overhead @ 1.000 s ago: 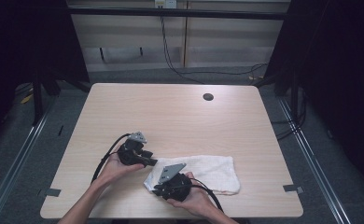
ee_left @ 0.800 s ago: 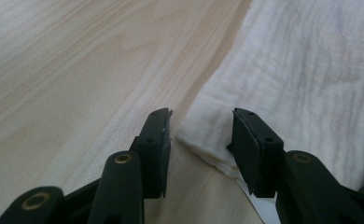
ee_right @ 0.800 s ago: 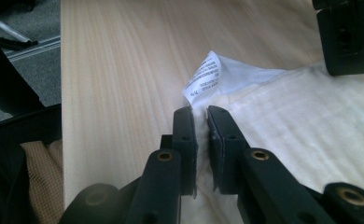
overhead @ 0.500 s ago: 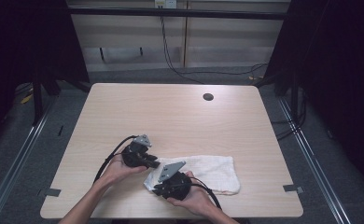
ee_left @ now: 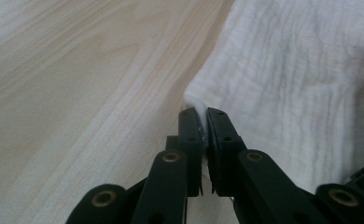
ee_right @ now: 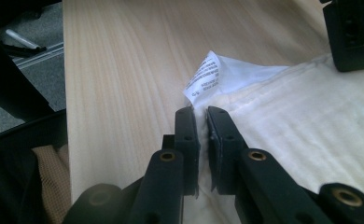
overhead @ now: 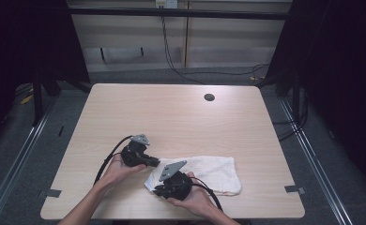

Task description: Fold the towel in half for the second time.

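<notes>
Towel point(overhead: 209, 171) near the table's point(overhead: 171, 117) front edge: left gripper point(ee_left: 203, 122) has just clenched one corner, right gripper point(ee_right: 202, 120) clamps the tagged corner; lift both evenly.

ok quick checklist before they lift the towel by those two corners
1. Left gripper pinched on a corner of the white towel: ok, its jaws have just been closing and cloth shows between them.
2. Right gripper pinched on the corner by the care label: ok.
3. How much cloth each grip holds: cannot tell, only a thin edge shows between the pads.
4. Towel free of anything resting on it: ok in the high view.
5. Table around the towel free for spreading: ok.
6. Cable off the towel: ok for the left one.
</notes>
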